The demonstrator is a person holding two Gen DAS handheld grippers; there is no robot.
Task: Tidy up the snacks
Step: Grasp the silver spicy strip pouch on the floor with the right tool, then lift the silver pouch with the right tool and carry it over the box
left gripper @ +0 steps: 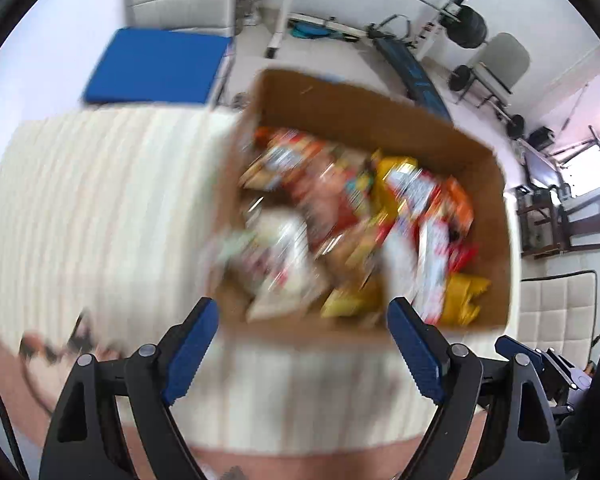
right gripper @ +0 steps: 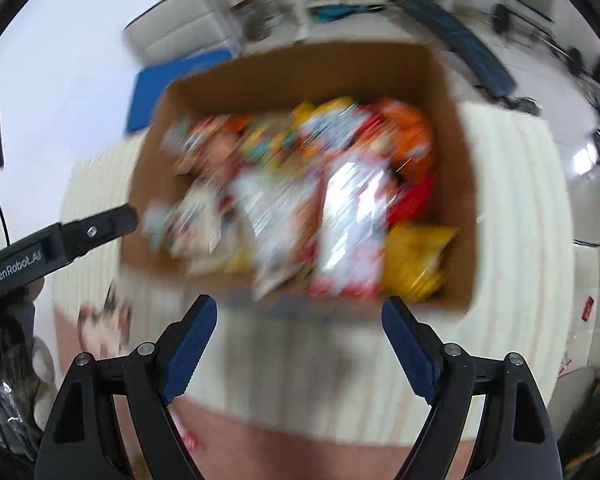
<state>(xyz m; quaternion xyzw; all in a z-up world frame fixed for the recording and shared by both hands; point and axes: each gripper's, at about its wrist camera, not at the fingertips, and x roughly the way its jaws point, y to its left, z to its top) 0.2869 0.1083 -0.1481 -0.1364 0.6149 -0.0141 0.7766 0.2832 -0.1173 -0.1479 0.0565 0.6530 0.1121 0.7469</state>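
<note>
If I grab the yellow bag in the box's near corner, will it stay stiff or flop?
The yellow bag looks crinkled and puffy, so it probably flops and weighs little. Its glossy film may slip. It leans against the cardboard box wall, so it may sag when lifted.

Both wrist cams look steeply down, close over the cardboard box (left gripper: 380, 96) (right gripper: 300, 68) of snack packets (left gripper: 340, 216) (right gripper: 308, 200). Left cam sits left of the box, right cam more centred. Shared: box, cream striped cloth (left gripper: 100, 200) (right gripper: 512, 200), blue mat (left gripper: 156, 64) (right gripper: 156, 80). Both frames are motion-blurred.
</note>
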